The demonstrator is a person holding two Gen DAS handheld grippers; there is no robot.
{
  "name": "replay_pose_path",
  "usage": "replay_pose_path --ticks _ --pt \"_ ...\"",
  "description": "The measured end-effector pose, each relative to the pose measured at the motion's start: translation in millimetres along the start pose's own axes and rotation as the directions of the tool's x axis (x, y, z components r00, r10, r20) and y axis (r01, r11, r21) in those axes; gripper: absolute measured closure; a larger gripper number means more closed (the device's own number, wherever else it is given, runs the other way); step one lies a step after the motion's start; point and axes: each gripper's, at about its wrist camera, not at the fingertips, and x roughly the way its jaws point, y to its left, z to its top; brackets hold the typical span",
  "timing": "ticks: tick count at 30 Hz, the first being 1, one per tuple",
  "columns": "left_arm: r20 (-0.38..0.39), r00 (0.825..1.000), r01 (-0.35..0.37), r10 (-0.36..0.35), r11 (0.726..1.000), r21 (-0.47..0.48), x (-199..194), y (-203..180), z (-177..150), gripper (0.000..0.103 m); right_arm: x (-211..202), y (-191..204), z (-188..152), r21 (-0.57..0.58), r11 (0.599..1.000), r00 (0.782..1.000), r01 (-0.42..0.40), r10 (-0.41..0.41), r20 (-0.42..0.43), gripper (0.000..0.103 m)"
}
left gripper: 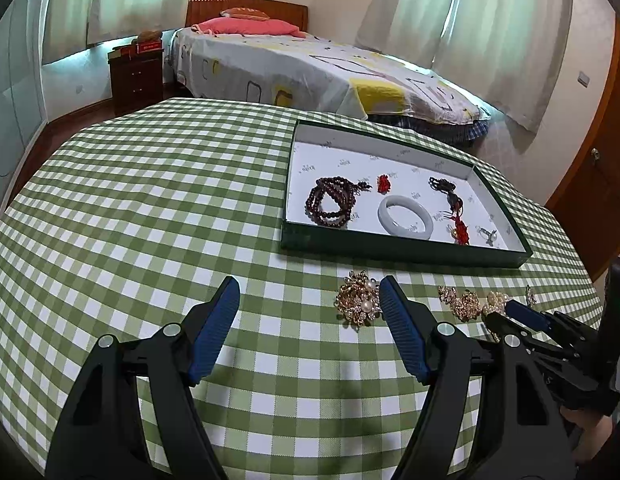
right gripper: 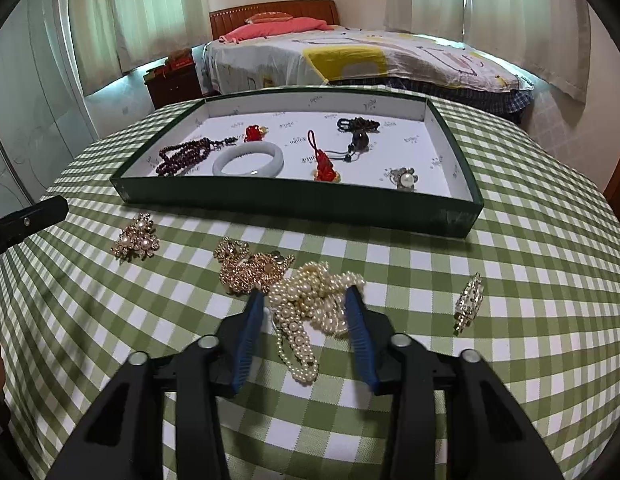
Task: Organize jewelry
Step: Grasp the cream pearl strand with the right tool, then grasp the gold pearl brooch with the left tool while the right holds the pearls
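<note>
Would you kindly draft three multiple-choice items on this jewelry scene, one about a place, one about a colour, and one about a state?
1. Where does the pearl necklace lie?
A. In the tray
B. On the checked tablecloth, between the right gripper's fingers
C. On the bed

2. What colour is the bangle in the tray?
A. Pale white
B. Black
C. Gold

3. How does the left gripper stand?
A. Shut on a brooch
B. Open, holding nothing
C. Shut on the tray's rim

Answers: 1 B, the pearls are heaped on the tablecloth in front of the tray, with the right gripper astride them. 2 A, the ring-shaped bangle looks milky white. 3 B, its fingers stand wide apart over bare cloth, the gold brooch beside one.
</note>
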Motion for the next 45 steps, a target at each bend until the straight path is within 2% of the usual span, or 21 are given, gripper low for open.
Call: replay_pose_path --ticks 2,4,10,23,32,36,39,45 --pt "-0.003 1.000 0.002 -0.002 1.000 0.000 1 -1 -1 0.033 -1 -2 -1 0.004 1.000 1.000 0.001 -0.001 0.000 0.068" --pt "-0.005 1.000 0.002 -0.002 1.000 0.001 1 -1 -1 0.033 -2 -4 -2 0.011 1.000 1.000 -0.001 0.001 0.001 0.077" --pt "-0.011 1.000 0.005 -0.005 1.000 0.001 3 -2 -2 0.033 -7 -8 -4 0.019 1.000 1.000 -0.008 0.008 0.010 0.093" --pt "-0.024 0.999 0.027 -0.026 0.999 0.030 14 -19 -3 0.033 -25 -19 2 0.038 0.999 0.996 0.022 -0.025 0.080 0.093" --pt "-0.063 0.998 0.033 -0.029 0.998 0.060 43 -34 2 0.033 -28 -28 3 0.055 0.998 0.995 0.032 -0.037 0.095 0.093" --pt "-0.083 0.996 0.026 -0.020 0.997 0.068 54 -36 1 0.035 -27 -33 1 0.066 0.997 0.995 0.030 -0.036 0.096 0.093" --pt "-0.111 0.994 0.025 -0.017 0.997 0.071 61 -37 -2 0.041 -26 -36 0 0.074 0.997 0.995 0.028 -0.035 0.095 0.093" --pt "-0.126 0.992 0.021 -0.009 0.996 0.090 67 -39 -8 0.042 -26 -41 -1 0.089 0.996 0.995 0.027 -0.036 0.096 0.093"
